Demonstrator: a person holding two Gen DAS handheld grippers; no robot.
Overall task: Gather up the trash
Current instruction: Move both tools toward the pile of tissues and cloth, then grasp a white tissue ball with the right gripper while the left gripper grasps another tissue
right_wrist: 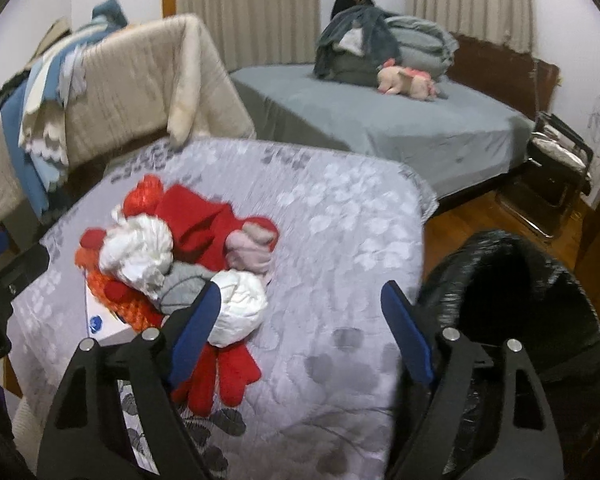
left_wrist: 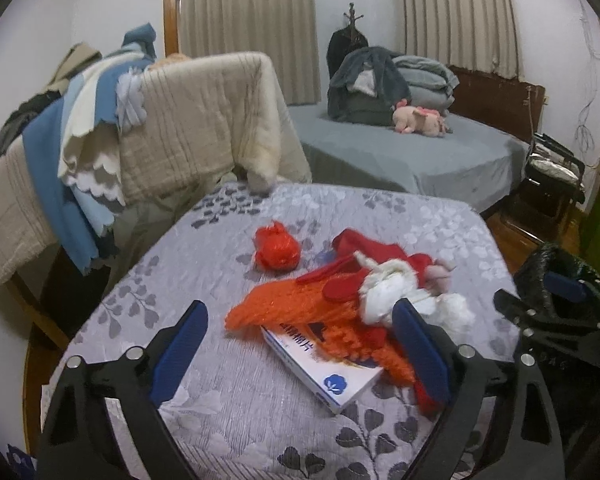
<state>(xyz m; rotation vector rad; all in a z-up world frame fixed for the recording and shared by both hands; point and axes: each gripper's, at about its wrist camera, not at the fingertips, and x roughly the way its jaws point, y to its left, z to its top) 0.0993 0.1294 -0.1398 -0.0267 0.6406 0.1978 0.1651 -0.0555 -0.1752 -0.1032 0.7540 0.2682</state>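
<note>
A pile of trash lies on a table covered by a grey leaf-print cloth point(left_wrist: 236, 400). In the left wrist view I see a crumpled red bag point(left_wrist: 277, 251), orange netting point(left_wrist: 296, 308), a white and blue box point(left_wrist: 332, 376), red cloth point(left_wrist: 372, 248) and white crumpled paper point(left_wrist: 384, 292). My left gripper point(left_wrist: 300, 348) is open over the box and netting. My right gripper point(right_wrist: 302, 332) is open, its left finger by a white wad point(right_wrist: 240, 308) and red glove point(right_wrist: 224, 376). A black trash bag point(right_wrist: 512, 300) stands open at the table's right edge.
A chair draped with beige and blue blankets point(left_wrist: 172, 120) stands behind the table at left. A grey bed point(left_wrist: 400, 152) with folded clothes and a pink plush toy point(left_wrist: 416, 120) is beyond. A folding chair point(left_wrist: 552, 184) stands on the wooden floor at right.
</note>
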